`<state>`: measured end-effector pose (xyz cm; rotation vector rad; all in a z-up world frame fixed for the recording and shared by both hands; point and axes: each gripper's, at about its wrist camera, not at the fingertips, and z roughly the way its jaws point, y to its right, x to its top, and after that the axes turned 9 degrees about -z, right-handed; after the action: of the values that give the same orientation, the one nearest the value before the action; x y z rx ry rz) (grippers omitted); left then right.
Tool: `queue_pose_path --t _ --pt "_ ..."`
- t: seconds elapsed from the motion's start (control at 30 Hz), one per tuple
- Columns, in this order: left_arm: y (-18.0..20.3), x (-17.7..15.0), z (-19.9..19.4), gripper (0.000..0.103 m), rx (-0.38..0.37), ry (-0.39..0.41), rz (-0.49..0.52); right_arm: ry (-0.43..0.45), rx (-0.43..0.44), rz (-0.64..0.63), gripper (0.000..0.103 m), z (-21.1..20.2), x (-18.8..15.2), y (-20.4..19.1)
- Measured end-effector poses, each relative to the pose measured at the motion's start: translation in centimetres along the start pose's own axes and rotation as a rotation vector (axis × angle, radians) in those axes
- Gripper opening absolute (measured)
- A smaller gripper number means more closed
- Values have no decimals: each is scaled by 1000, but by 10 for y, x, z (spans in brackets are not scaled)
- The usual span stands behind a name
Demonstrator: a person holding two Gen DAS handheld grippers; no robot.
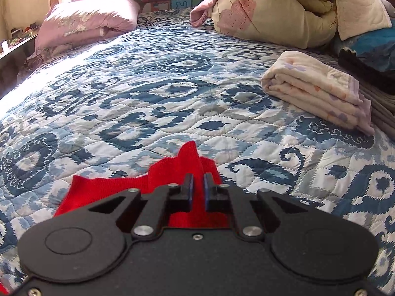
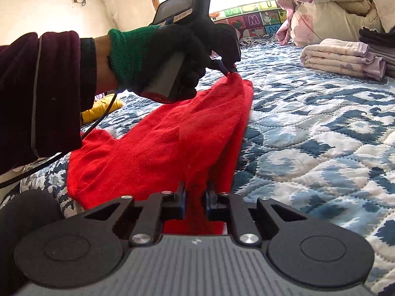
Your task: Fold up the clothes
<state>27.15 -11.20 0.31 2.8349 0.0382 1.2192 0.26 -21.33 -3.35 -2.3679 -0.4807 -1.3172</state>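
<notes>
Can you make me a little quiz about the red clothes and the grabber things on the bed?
1. True or false: the left gripper pinches the red garment.
2. What is the right gripper closed on? A) the folded cream blanket B) the red garment C) the pink pillow
3. Fill in: the folded cream blanket lies on the blue patterned ____.

Key
1. True. In both views its blue pads squeeze a raised peak of red cloth.
2. B. Red fabric runs between its fingers, near an edge of the garment.
3. Quilt. The blanket sits apart from the red garment, off to the right.
</notes>
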Motion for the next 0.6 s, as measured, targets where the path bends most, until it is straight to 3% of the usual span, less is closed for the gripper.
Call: queue_pose_path --t 0.13,0.2,0.43,0.53,0.6 --pt "3 -10 6 6 18 9 50 -21 -74 -235 15 5 -4 -29" --pt "1 -13 2 6 7 25 58 -22 -95 -286 17 5 -4 -36" --pt "-14 -12 -31 6 -7 122 86 65 -126 -211 28 -6 5 -25" --pt "-25 -7 -39 6 -5 138 63 102 -85 -201 29 -8 6 -25" --pt "-29 -3 -40 4 -15 132 41 69 -17 -195 29 -2 6 -27"
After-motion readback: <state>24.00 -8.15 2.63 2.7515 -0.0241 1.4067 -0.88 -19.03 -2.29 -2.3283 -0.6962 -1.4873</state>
